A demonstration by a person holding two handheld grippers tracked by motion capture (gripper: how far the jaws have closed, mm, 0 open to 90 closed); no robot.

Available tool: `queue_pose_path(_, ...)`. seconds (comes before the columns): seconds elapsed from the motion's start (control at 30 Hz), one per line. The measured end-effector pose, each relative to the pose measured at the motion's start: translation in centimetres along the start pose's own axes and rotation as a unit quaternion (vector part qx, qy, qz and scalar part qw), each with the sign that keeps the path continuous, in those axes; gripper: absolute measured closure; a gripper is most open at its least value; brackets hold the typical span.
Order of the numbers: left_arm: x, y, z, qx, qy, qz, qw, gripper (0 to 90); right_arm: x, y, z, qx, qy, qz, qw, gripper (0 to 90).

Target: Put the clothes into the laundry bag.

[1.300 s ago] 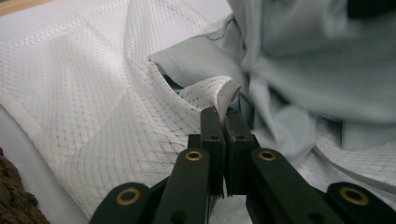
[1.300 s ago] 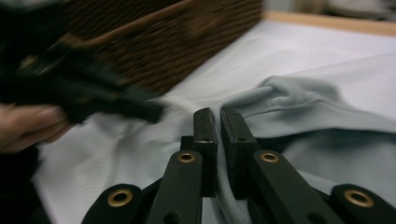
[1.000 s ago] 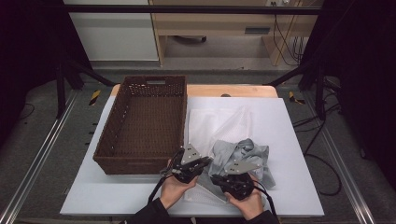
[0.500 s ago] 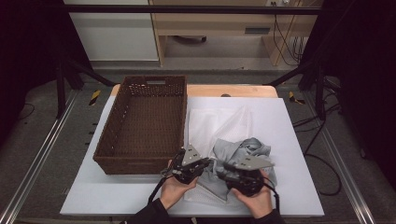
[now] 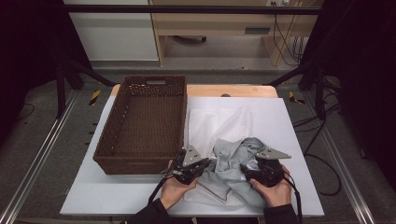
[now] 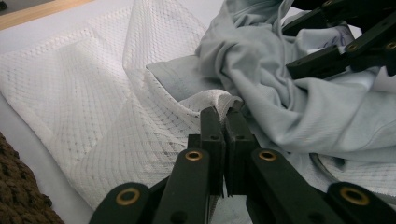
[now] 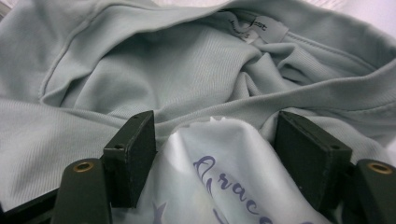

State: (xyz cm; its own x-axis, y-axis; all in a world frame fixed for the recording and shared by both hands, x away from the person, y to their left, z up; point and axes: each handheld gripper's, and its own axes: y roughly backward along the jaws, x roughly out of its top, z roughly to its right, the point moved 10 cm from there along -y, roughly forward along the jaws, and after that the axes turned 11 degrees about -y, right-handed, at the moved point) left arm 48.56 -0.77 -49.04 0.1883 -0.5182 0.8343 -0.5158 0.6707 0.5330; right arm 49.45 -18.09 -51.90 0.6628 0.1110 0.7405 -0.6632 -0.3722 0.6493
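A crumpled pale grey garment (image 5: 231, 158) lies on a white mesh bag (image 5: 219, 123) near the table's front edge. My left gripper (image 5: 206, 164) is shut on a raised edge of the mesh bag (image 6: 116, 102), right beside the garment (image 6: 289, 93); its jaws (image 6: 223, 114) pinch the mesh. My right gripper (image 5: 246, 167) sits at the garment's right side. Its jaws (image 7: 215, 126) have just been opening and stand apart, with grey cloth (image 7: 163, 60) and a white printed patch (image 7: 224, 168) loose between them. The left gripper view also shows the right gripper (image 6: 294, 49).
A brown wicker basket (image 5: 140, 161) stands left of the bag, its corner (image 6: 18, 200) close to my left gripper. The white table (image 5: 280, 116) has bare room to the right and back. A sewn label (image 7: 264, 28) shows at the garment's collar.
My right gripper has moved to the right and its jaws have opened, letting go of the grey garment. The left gripper has stayed in place, shut on the mesh.
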Motion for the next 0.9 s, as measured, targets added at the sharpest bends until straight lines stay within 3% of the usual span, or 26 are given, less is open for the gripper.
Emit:
queue_pose_path(0.1,-0.1,-0.1,0.0,0.0,0.0,-0.002,1.0,87.8,-0.1,-0.3,0.0,-0.003,-0.005,0.007,1.0,33.8)
queue_pose_path(0.17,-0.1,-0.1,0.1,0.0,-0.001,-0.003,1.0,87.8,-0.2,-0.4,-0.3,0.014,0.0,0.013,0.9998,53.2)
queue_pose_path(0.23,-0.1,-0.1,0.1,-0.001,0.0,-0.003,1.0,87.8,-0.2,-0.4,-0.4,0.027,-0.007,0.007,0.9996,65.8)
queue_pose_path(0.3,-0.1,-0.1,0.0,-0.001,0.001,-0.003,1.0,87.8,-0.1,-0.2,-0.5,0.031,-0.005,0.008,0.9995,72.6)
queue_pose_path(0.53,0.0,-0.1,-0.1,0.002,0.004,-0.004,1.0,87.9,1.5,2.3,-2.5,0.05,0.032,0.063,0.9963,74.8)
queue_pose_path(0.6,0.0,0.0,-0.2,0.004,0.007,-0.004,1.0,87.9,2.2,3.5,-4.3,0.081,0.05,0.081,0.9922,74.7)
queue_pose_path(0.63,0.0,0.0,-0.3,0.006,0.01,-0.004,0.9999,87.9,2.4,4.2,-6.1,0.111,0.067,0.087,0.9878,74.8)
queue_pose_path(0.67,0.0,0.1,-0.4,0.007,0.011,-0.005,0.9999,87.9,2.3,4.4,-6.8,0.124,0.075,0.085,0.9859,74.8)
queue_pose_path(0.8,0.3,0.3,-0.4,0.009,0.012,-0.001,0.9999,88.0,0.9,3.9,-10.1,0.182,0.102,0.047,0.977,75.2)
queue_pose_path(0.9,0.5,0.5,-0.4,0.01,0.011,0.002,0.9999,88.1,-0.7,2.0,-11.7,0.195,0.113,0.006,0.9743,75.5)
